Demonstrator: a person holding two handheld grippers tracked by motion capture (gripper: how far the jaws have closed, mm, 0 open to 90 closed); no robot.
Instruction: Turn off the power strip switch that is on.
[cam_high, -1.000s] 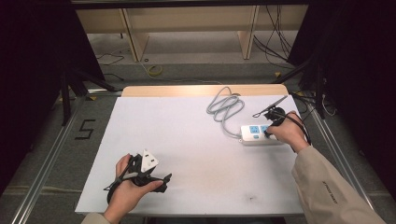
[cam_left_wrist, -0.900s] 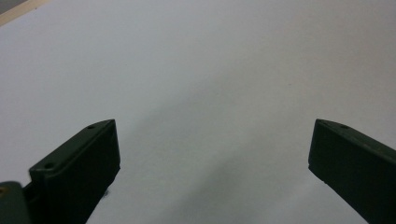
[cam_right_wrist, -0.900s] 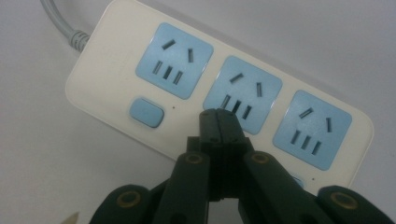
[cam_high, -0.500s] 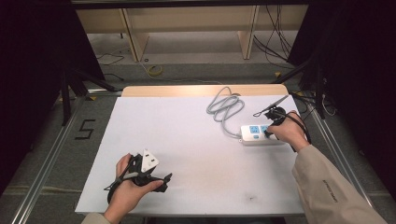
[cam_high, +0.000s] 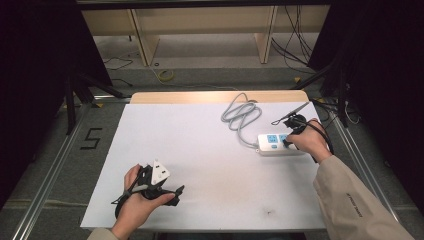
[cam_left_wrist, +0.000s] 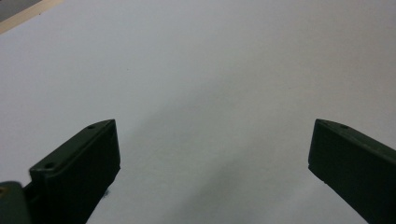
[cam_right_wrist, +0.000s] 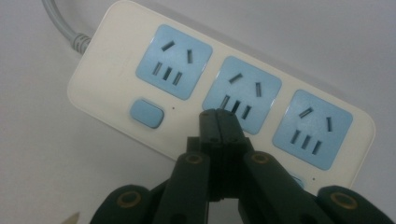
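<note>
White and wide, the surface (cam_high: 200, 150) is lying under the fixed camera, with a wooden strip along its far edge and grey floor around it. On its right half a cream power strip (cam_high: 278, 144) with pale blue sockets is resting flat, its long side running across the surface. Its grey cable (cam_high: 240, 116) is lying in loose coils just beyond it, toward the far edge.

At the near left, the left hand-held gripper (cam_high: 172, 194) is resting low over bare surface, well apart from the power strip; in the left gripper view its two black jaws are standing wide apart with nothing between them.

At the right, a sleeved arm is reaching in, and the right hand-held gripper (cam_right_wrist: 218, 116) is pointing down at the power strip. Its jaws are pressed together, gripping nothing, and their tip is sitting at the near edge of the middle socket (cam_right_wrist: 242, 94). A small blue switch (cam_right_wrist: 147, 113) is lying just left of the tip in the right gripper view.
</note>
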